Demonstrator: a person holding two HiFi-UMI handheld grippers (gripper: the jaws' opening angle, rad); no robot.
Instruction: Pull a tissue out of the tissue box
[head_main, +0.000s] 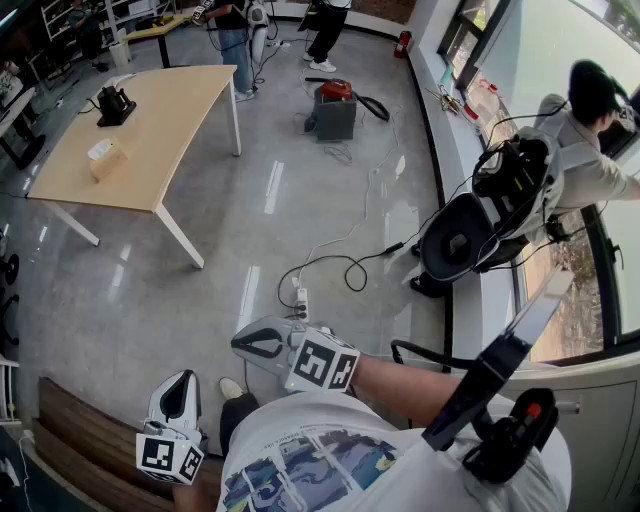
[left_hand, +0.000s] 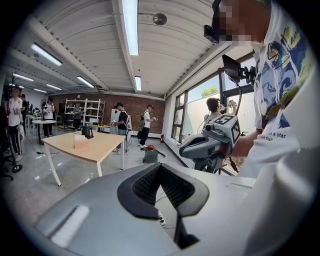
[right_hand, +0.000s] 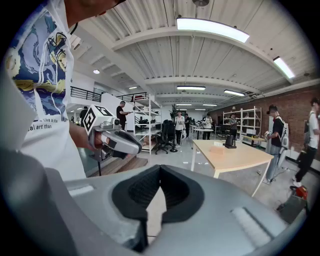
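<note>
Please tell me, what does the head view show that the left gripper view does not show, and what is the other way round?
Only the head view shows the marker cube on the left gripper and the brown wooden boards beside the person. Only the left gripper view shows the ceiling lights and the left gripper's jaws from close by, shut with nothing between them. Both views show the wooden table, the tissue box on it, and the right gripper.

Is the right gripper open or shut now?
Shut. In its own view the right gripper has both jaw tips touching, and nothing is between them.
</note>
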